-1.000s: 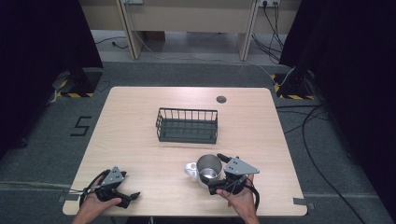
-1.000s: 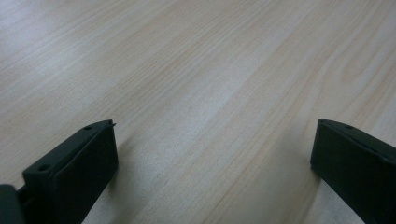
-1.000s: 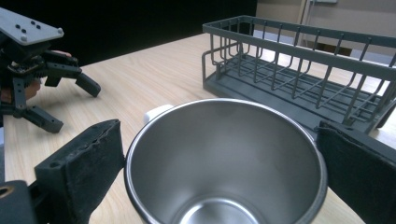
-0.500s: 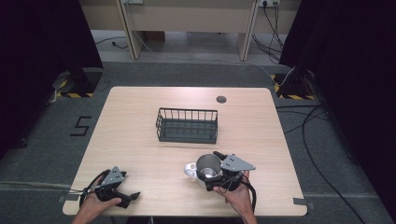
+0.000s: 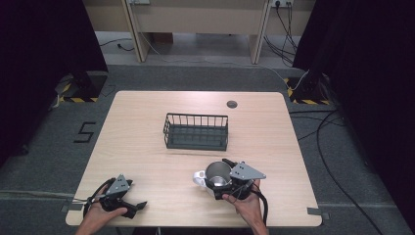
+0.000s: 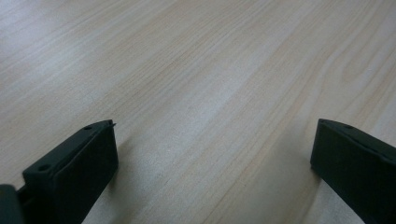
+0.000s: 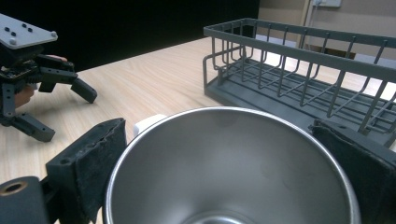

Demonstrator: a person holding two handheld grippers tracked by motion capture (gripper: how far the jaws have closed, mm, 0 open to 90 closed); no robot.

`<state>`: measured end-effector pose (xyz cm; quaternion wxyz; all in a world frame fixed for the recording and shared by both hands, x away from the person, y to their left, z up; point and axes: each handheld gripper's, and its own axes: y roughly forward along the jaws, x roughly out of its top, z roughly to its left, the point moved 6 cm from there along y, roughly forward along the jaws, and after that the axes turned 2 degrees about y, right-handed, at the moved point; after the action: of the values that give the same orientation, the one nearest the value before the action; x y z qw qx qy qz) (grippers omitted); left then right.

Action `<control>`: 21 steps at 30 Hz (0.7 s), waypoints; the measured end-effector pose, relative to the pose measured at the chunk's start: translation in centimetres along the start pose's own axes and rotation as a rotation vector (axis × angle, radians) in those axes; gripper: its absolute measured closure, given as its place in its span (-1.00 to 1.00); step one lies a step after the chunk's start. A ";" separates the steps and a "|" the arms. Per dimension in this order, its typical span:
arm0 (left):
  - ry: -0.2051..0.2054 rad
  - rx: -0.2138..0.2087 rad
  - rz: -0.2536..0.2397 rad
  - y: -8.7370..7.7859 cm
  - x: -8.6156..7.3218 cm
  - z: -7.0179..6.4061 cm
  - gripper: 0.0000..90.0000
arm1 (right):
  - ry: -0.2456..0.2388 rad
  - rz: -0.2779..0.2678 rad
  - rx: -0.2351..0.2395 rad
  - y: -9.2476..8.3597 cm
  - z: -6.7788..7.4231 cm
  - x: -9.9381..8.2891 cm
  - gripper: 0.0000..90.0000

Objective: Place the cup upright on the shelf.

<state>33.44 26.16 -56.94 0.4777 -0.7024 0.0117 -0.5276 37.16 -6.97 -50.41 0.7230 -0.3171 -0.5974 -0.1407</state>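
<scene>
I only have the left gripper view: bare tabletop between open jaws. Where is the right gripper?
Observer: The right gripper sits around a metal cup near the table's front edge. Its jaws have just been closing on it.
Operator: Gripped yet?
Observer: The pads sit at the cup's wall, but I can't tell if they press.
Operator: Anything beyond it?
Observer: A dark wire basket, standing empty mid-table.

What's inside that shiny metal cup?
Nothing visible: the metal cup shows bare steel walls, though its bottom is mostly cut off. The right gripper straddles it.
</scene>
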 end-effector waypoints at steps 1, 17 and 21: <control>-0.001 0.000 0.000 0.0 0.0 0.0 -1.00 | -0.004 -0.001 -0.003 0.0 0.0 0.0 -0.86; -0.001 0.000 -0.001 0.0 0.0 0.0 -1.00 | 0.019 -0.037 -0.031 -0.5 -0.6 3.4 -0.86; 0.000 0.000 -0.001 0.0 0.0 0.0 -1.00 | 0.012 -0.028 -0.035 -0.2 -0.8 4.3 -0.86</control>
<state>33.45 26.16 -56.95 0.4774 -0.7025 0.0113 -0.5277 38.73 -6.90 -46.28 0.7190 -0.3203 -0.5948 -0.1635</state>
